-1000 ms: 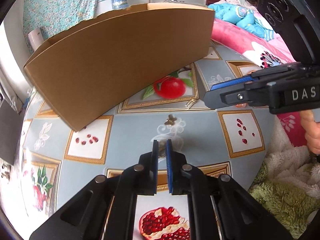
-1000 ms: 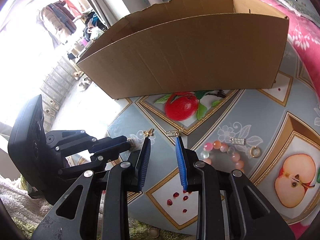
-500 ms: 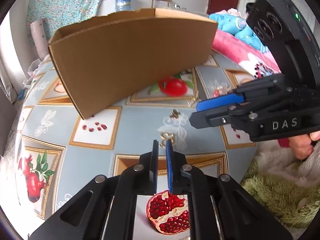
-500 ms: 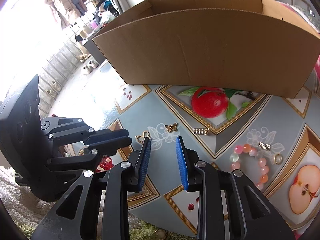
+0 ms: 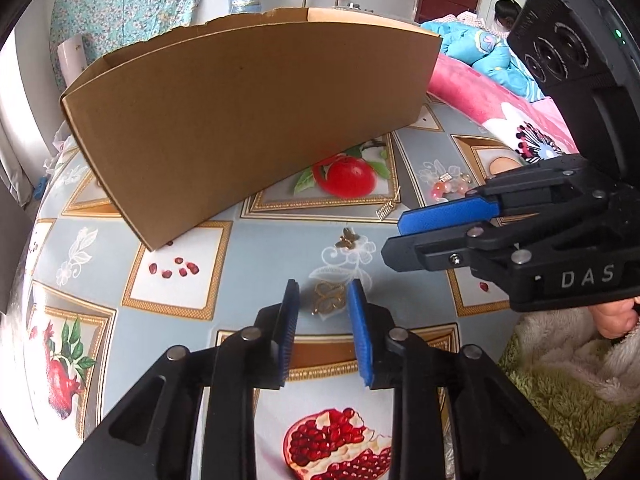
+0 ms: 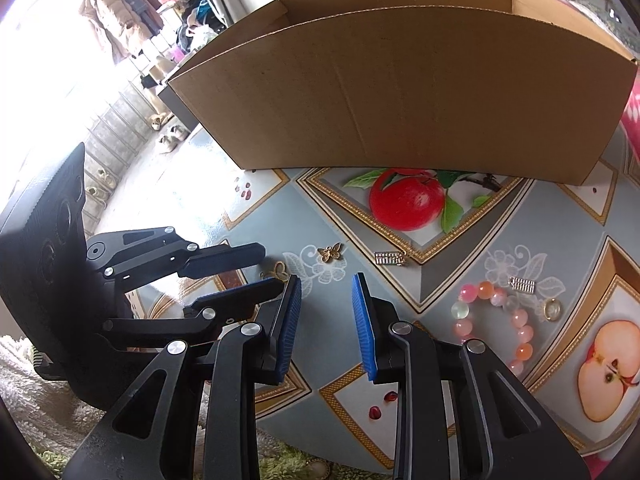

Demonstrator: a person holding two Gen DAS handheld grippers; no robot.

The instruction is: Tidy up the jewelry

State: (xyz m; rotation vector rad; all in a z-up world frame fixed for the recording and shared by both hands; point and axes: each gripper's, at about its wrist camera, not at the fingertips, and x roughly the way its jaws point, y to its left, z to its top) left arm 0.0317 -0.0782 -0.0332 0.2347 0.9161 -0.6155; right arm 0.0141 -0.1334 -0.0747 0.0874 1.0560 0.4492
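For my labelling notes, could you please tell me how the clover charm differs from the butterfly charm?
The clover charm lies between the open left gripper fingers; the butterfly charm lies beyond them, nearer the box. The clover is an open outline; the butterfly looks solid. Both are gold and flat on the table.

My left tool (image 5: 323, 300), pinched nearly closed a second ago, has spread its jaws around the gold clover charm (image 5: 330, 296) on the worktop (image 5: 248, 264). My right tool (image 6: 325, 300) has drifted left, away from the beads (image 6: 496, 320).
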